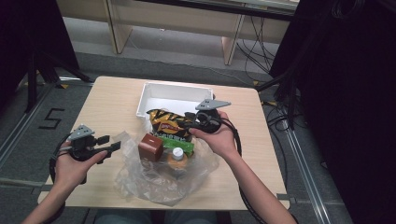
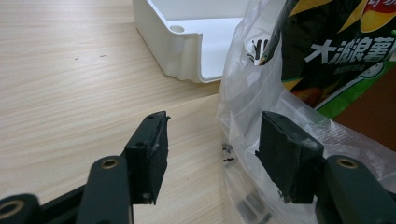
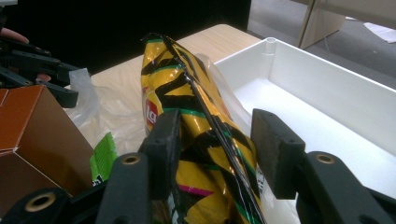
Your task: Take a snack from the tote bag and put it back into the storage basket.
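A yellow and black chips bag (image 1: 169,125) stands on edge in a clear plastic bag (image 1: 154,184) at the table's middle. My right gripper (image 1: 189,119) reaches it from the right. In the right gripper view the chips bag (image 3: 187,93) sits between the jaws of this gripper (image 3: 217,140); the left pad touches it and a small gap shows at the right pad. My left gripper (image 1: 112,143) hovers open at the plastic's left edge. In the left gripper view its jaws (image 2: 212,140) straddle the plastic bag's edge (image 2: 252,93) without pinching it.
A white tray (image 1: 144,100) stands behind the chips bag, also seen as the white tray (image 3: 327,93) right of the jaws. A brown box (image 1: 150,147) and a white-capped bottle (image 1: 178,156) sit in the plastic. Bare table (image 1: 107,107) lies at the left.
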Demonstrator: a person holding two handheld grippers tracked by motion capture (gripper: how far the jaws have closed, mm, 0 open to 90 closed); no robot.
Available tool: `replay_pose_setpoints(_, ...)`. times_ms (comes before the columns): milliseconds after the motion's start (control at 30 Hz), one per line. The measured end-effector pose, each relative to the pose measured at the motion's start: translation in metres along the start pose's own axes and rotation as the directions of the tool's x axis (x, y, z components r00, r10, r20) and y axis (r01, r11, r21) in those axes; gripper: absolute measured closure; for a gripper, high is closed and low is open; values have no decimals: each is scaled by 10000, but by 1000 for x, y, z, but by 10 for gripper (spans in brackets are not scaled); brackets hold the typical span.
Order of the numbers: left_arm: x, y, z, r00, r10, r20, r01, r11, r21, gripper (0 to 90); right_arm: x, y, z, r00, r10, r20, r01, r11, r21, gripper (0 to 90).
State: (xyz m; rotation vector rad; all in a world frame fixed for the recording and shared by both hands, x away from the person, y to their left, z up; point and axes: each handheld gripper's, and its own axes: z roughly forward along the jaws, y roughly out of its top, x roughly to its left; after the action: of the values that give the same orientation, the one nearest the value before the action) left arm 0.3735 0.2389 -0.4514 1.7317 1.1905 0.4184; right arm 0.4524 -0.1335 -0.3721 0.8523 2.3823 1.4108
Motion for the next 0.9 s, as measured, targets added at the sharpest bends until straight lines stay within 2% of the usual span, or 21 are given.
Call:
replay_pose_setpoints(33, 0, 0, 0, 10000, 15, 15, -15, 10000, 20, 420, -1, 0, 0, 9999, -113, 51, 113, 9999, -3, 556)
replay_pose_setpoints(67, -1, 0, 0, 10000, 56, 8, -56, 10000, 24, 420, -3, 1, 1, 9984, -545, 138, 546, 9984, -114, 593)
replay_pose_setpoints(167, -1, 0, 1, 10000, 59, 28, -59, 10000, 17, 420, -4, 2, 1, 9975, -680, 169, 682, 9976, -89, 631)
replay_pose_setpoints(200, -2, 0, 1, 10000, -20, 37, 20, 10000, 7, 420, -3, 2, 1, 9989, -442, 156, 442, 9990, 6, 649)
replay_pose_setpoints(233, -2, 0, 1, 10000, 34, 58, -34, 10000, -2, 420, -3, 2, 1, 9989, -442, 156, 442, 9990, 6, 649)
replay_pose_setpoints(267, -2, 0, 2, 10000, 57, 57, -58, 10000, 25, 420, -3, 2, 0, 9989, -462, 88, 462, 9989, -9, 693)
replay_pose_setpoints(300, -2, 0, 2, 10000, 57, 57, -58, 10000, 25, 420, -3, 2, 0, 9989, -462, 88, 462, 9989, -9, 693)
replay_pose_setpoints(333, -2, 0, 2, 10000, 67, 63, -67, 10000, 31, 420, -1, 1, -1, 9985, -485, 256, 487, 9988, -34, 738)
replay_pose_setpoints(367, -2, 0, 2, 10000, 72, 65, -72, 10000, 35, 420, -3, 2, -2, 9975, -668, 224, 667, 9977, 80, 767)
replay_pose_setpoints(433, -2, 0, 2, 9999, 82, 63, -82, 10000, 44, 420, -3, 1, -1, 9963, -831, 225, 834, 9965, -116, 831)
replay_pose_setpoints(467, -2, -1, 3, 10000, 42, 79, -43, 10000, 75, 420, -3, 1, 0, 9948, -971, 302, 976, 9951, -135, 844)
replay_pose_setpoints(567, -2, -1, 4, 9999, 98, 133, -99, 9999, 65, 419, -2, 1, -1, 9939, -1099, 79, 1099, 9939, -83, 868)
replay_pose_setpoints(600, -3, -1, 4, 9999, 95, 130, -96, 9999, 74, 418, -1, 1, -1, 9948, -1009, -100, 1009, 9949, -9, 874)
replay_pose_setpoints(667, -4, -1, 4, 9998, 92, 151, -94, 9999, 90, 418, 0, 1, -3, 9939, -1090, -176, 1092, 9940, 105, 883)
replay_pose_setpoints(733, -4, -1, 5, 9998, 142, 160, -144, 9998, 103, 418, 0, 1, -2, 9932, -1147, -196, 1145, 9934, -108, 891)
replay_pose_setpoints(767, -5, -2, 6, 9998, 63, 205, -65, 10000, 74, 418, 0, 2, -4, 9949, -968, -289, 969, 9953, 45, 894)
replay_pose_setpoints(800, -5, -2, 6, 9998, 63, 205, -65, 10000, 74, 418, 1, 2, -5, 9964, -816, -235, 816, 9967, -32, 896)
replay_pose_setpoints(867, -5, -1, 5, 9997, 158, 170, -159, 9998, 80, 418, -1, 4, -6, 9952, -923, -339, 921, 9957, -86, 897)
replay_pose_setpoints(900, -5, -1, 6, 9997, 161, 170, -163, 9998, 86, 418, 0, 5, -9, 9974, -654, -297, 647, 9976, -256, 900)
